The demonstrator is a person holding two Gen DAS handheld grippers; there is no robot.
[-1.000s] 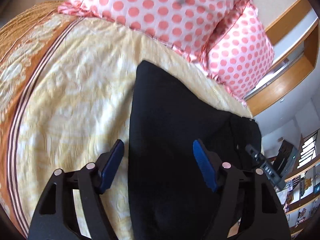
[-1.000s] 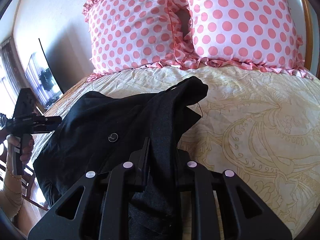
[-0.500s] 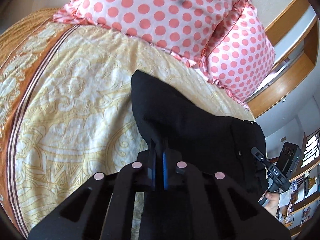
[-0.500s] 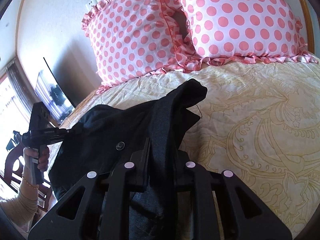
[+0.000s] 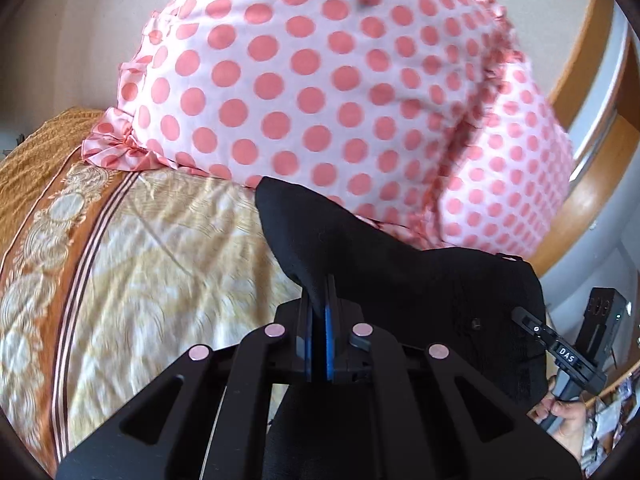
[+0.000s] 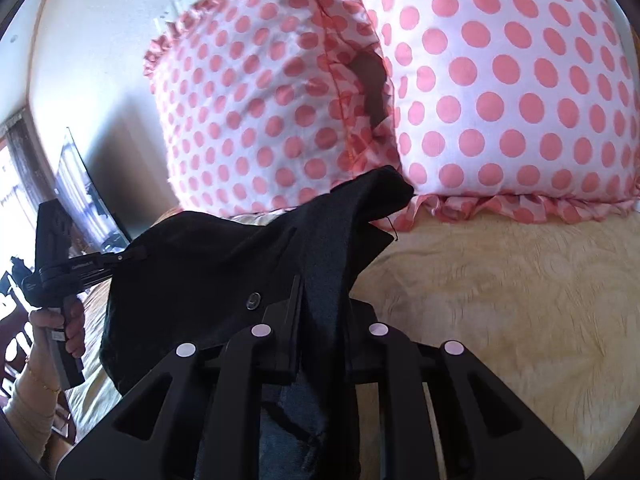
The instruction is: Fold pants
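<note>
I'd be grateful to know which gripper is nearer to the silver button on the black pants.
Right. The right gripper grips the pants beside the button. The left gripper is shut on the fabric's far edge, away from it.

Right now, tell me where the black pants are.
The black pants hang above the yellow bedspread, just before the polka-dot pillows, clamped in the left hand-held gripper and right hand-held gripper.

Both tools are matte black linkage frames with pale pink rivets; left tool [image 5: 319, 336] has blue pads [image 5: 329, 344], hand [image 6: 68, 320] bare-skinned.
</note>
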